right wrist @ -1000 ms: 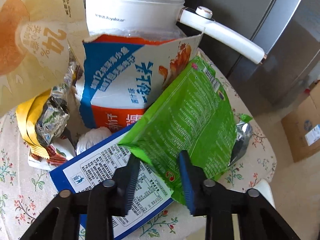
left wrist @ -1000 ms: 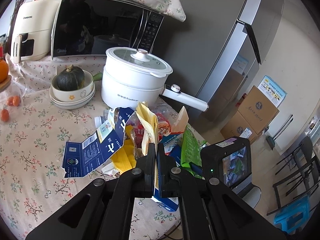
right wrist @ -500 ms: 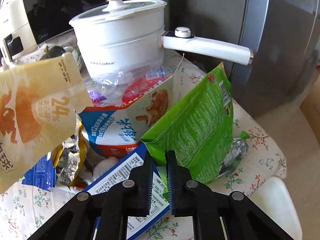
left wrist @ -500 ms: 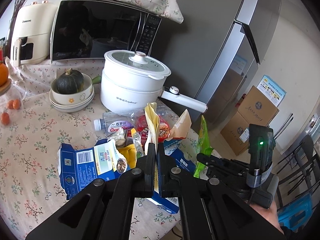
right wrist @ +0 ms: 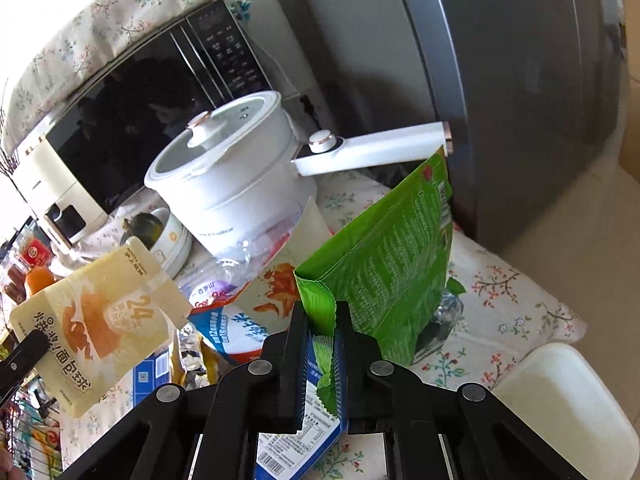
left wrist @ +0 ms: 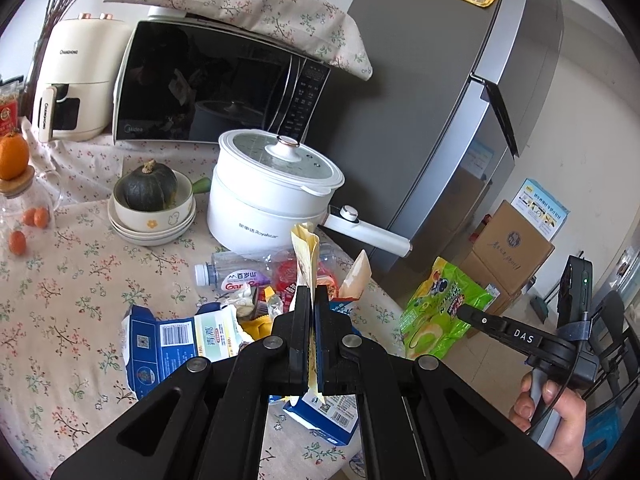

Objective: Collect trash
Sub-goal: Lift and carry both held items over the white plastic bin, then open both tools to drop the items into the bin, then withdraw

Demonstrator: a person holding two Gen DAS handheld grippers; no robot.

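My left gripper (left wrist: 312,300) is shut on a pale yellow snack pouch (left wrist: 305,252), seen edge-on above the table. In the right wrist view the same yellow pouch (right wrist: 100,320) hangs at the left. My right gripper (right wrist: 322,312) is shut on a corner of a green snack bag (right wrist: 392,264), lifted off the table; from the left wrist view the green bag (left wrist: 444,308) hangs beyond the table's right edge. On the floral tablecloth (left wrist: 60,300) lies a heap of trash: a flattened blue carton (left wrist: 176,344), a plastic bottle (left wrist: 236,276) and an orange-and-blue carton (right wrist: 256,312).
A white electric pot (left wrist: 276,192) with a long handle (left wrist: 368,236) stands behind the heap. A bowl with a green squash (left wrist: 150,196), a microwave (left wrist: 216,88) and an air fryer (left wrist: 76,84) stand further back. A grey fridge (left wrist: 460,100) is right; a white stool (right wrist: 560,400) stands below.
My right gripper shut on the green bag's corner, lifted it off the heap and rolled, swinging it right past the table edge. The blue carton dropped flat on the cloth. Left gripper barely moved.
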